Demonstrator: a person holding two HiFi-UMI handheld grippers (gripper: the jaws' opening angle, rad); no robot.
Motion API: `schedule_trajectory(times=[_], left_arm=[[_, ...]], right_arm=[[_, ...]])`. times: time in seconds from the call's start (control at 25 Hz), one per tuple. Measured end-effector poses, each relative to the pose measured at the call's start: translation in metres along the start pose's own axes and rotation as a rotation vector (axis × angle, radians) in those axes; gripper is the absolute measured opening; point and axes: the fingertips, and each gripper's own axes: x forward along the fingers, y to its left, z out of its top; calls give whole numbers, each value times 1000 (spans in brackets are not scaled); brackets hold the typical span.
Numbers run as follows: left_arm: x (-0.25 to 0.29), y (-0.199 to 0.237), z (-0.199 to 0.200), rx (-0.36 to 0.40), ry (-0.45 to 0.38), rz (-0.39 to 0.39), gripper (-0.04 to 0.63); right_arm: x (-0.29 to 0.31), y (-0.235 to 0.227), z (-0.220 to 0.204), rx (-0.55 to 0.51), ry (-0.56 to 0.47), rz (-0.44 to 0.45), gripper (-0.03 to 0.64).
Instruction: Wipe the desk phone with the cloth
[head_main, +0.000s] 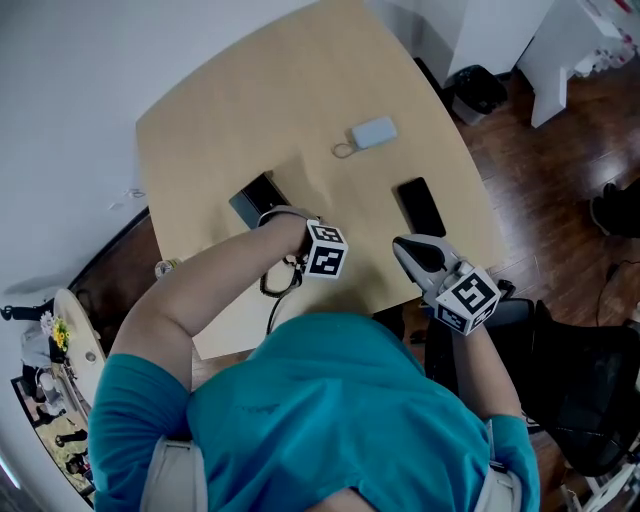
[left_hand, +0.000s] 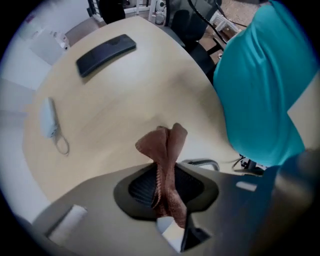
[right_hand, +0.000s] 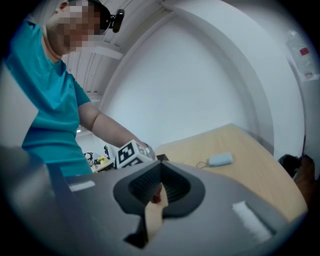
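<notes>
Wiping looks not yet begun. The left gripper has its fingers clamped on the brown cloth above bare bench. The desk phone lies ahead, untouched. The right gripper is closed, holding nothing.

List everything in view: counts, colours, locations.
table: 1, light wood, centre
desk phone: 1, dark, on the table by the left arm, partly hidden
flat device: 1, black, on the table ahead of the right tongs
pouch with loop: 1, pale grey-blue, on the table's far side
cloth: 1, brown, clamped in the left tongs
bin: 1, black, on the floor beyond the table
left tongs: 1, grey, shut on the cloth
right tongs: 1, grey, shut, near table edge
shirt: 1, teal, on the person
</notes>
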Motion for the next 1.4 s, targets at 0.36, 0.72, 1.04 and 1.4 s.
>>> schedule_trajectory(times=[0.36, 0.72, 1.04, 1.4], left_arm=[[-126, 128, -108, -485, -309, -118, 104], [-85, 140, -118, -644, -374, -319, 106], [-80, 165, -133, -727, -473, -408, 107], [-53, 184, -142, -806, -598, -405, 106]], right_arm=[[8, -5, -7, 22, 24, -5, 2], [20, -24, -11, 45, 66, -20, 2], [44, -32, -10, 51, 104, 0, 2], [72, -35, -11, 47, 157, 21, 2]])
